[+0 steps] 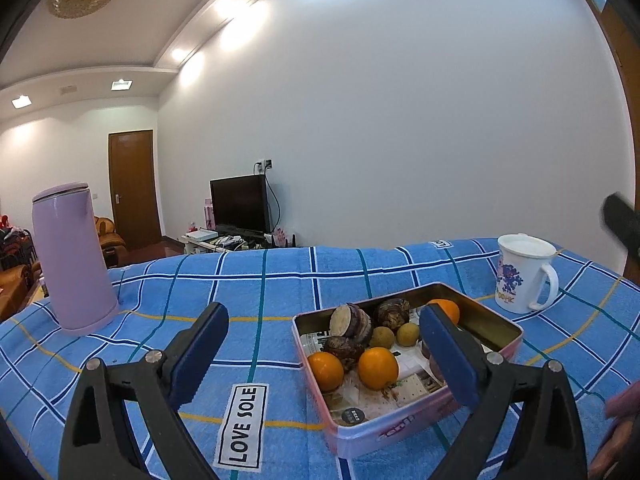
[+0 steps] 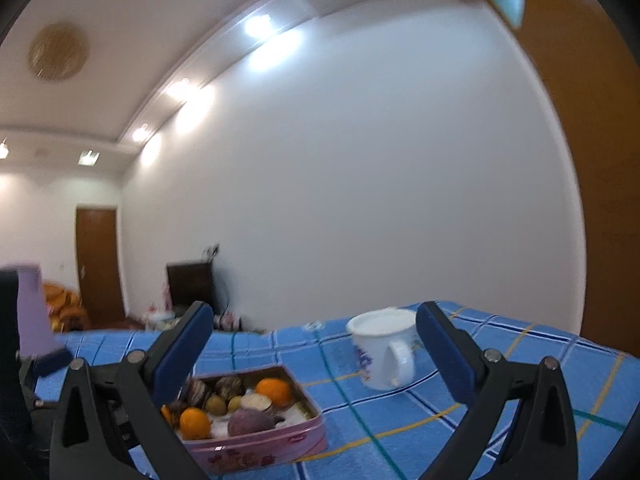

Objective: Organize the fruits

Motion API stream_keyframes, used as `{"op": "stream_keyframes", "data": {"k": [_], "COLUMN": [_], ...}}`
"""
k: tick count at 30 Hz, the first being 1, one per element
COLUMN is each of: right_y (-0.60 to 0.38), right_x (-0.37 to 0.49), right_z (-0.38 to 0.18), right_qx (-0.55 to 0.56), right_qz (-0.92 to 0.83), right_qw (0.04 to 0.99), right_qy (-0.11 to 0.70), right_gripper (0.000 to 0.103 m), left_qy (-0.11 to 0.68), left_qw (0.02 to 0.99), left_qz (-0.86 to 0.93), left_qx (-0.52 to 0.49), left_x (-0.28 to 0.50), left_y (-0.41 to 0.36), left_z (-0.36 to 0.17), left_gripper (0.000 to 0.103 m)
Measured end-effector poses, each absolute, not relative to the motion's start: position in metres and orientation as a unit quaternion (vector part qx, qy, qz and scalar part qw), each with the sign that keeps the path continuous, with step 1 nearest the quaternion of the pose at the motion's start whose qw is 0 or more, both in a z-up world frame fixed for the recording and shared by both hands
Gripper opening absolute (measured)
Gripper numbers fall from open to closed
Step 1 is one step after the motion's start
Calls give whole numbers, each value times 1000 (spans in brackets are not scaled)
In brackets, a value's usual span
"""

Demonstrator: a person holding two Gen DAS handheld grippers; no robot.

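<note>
A pink tin box (image 1: 362, 434) sits on the blue checked cloth and holds oranges (image 1: 377, 367), brown taro pieces (image 1: 352, 321) and small greenish-brown fruits (image 1: 407, 333). My left gripper (image 1: 322, 350) is open and empty just in front of the box, its right finger over the box's near right side. The box also shows in the right wrist view (image 2: 256, 448), with an orange (image 2: 273, 391) and a purple root (image 2: 250, 422) inside. My right gripper (image 2: 312, 354) is open and empty, raised above the table to the right of the box.
A purple kettle (image 1: 74, 256) stands at the left on the cloth. A white mug with a lid (image 1: 524, 274) stands behind the box to the right; it also shows in the right wrist view (image 2: 384, 348). A hand (image 1: 618, 436) is at the right edge.
</note>
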State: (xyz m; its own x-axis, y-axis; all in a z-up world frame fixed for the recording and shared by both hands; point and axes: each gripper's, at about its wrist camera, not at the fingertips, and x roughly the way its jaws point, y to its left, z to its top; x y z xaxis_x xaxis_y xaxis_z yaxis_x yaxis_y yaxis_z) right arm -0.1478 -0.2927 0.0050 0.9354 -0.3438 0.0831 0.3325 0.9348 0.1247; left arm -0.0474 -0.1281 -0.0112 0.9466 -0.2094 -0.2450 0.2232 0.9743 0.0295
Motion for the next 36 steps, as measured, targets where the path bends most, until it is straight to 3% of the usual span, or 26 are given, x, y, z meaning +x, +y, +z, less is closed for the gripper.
{"op": "stream_keyframes", "data": {"k": [6, 20, 36], "right_y": [-306, -284, -279], "right_x": [-154, -130, -135], "right_z": [4, 7, 10], "right_qx": [92, 30, 23], "right_qz": [-187, -164, -165], "right_qw": [976, 986, 986], "right_qy": [-56, -3, -10], "right_gripper": [103, 103, 103], "left_qy": [122, 127, 134], "left_qw": [986, 986, 985], "left_qz": [-108, -101, -102], "left_qx": [26, 29, 32], "left_x": [-46, -45, -43], "left_y": [-128, -129, -130], "left_z": [-12, -13, -15], "left_gripper": [97, 97, 97]}}
